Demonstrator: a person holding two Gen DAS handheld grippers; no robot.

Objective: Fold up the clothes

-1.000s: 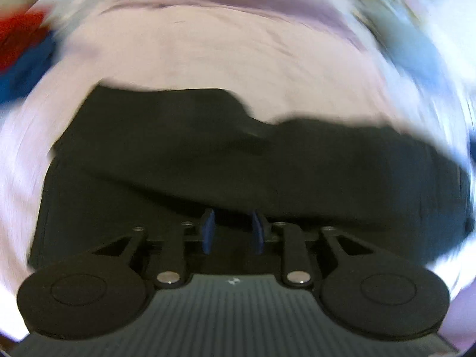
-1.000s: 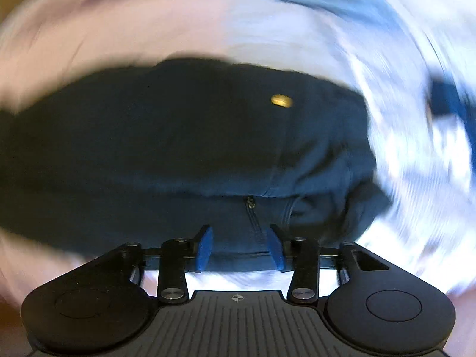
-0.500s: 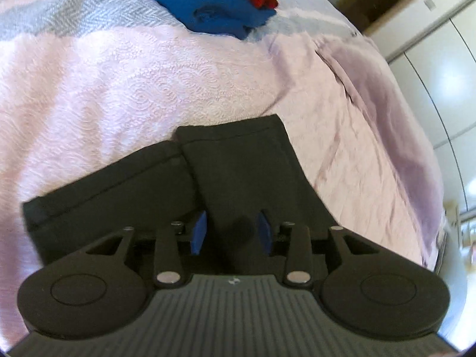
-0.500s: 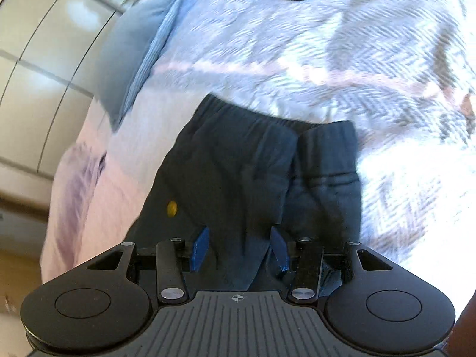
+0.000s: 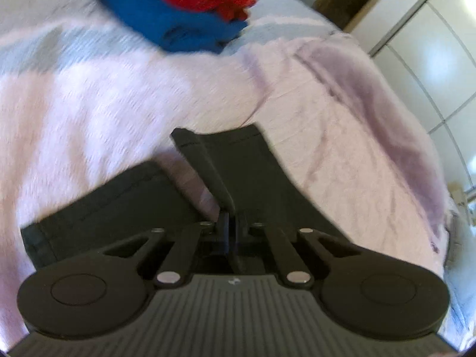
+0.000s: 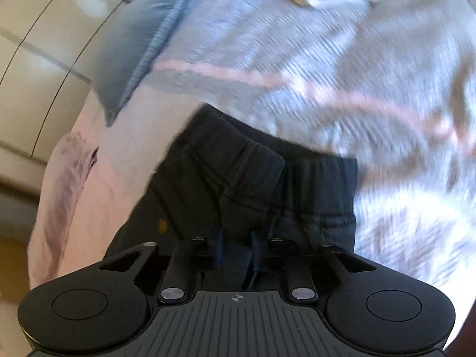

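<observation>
Two hand-held grippers are clamping onto one pair of dark, soft jersey trousers point(image 5: 255, 172) lying on the pink textured bed cover point(image 5: 104, 113). The left hand-held gripper point(image 5: 231, 226) is pinching a raised fold of a leg near its hem, jaws having just been closing onto the cloth. The right hand-held gripper point(image 6: 236, 248) is gripping bunched fabric below the gathered elastic waistband point(image 6: 226, 151), its jaws also just drawn in on it. Judging by this, a lengthwise fold is beginning; next both ends are needing lifting together and carrying across evenly. A stack of folded blue and red garments point(image 5: 184, 9) is sitting well apart.
</observation>
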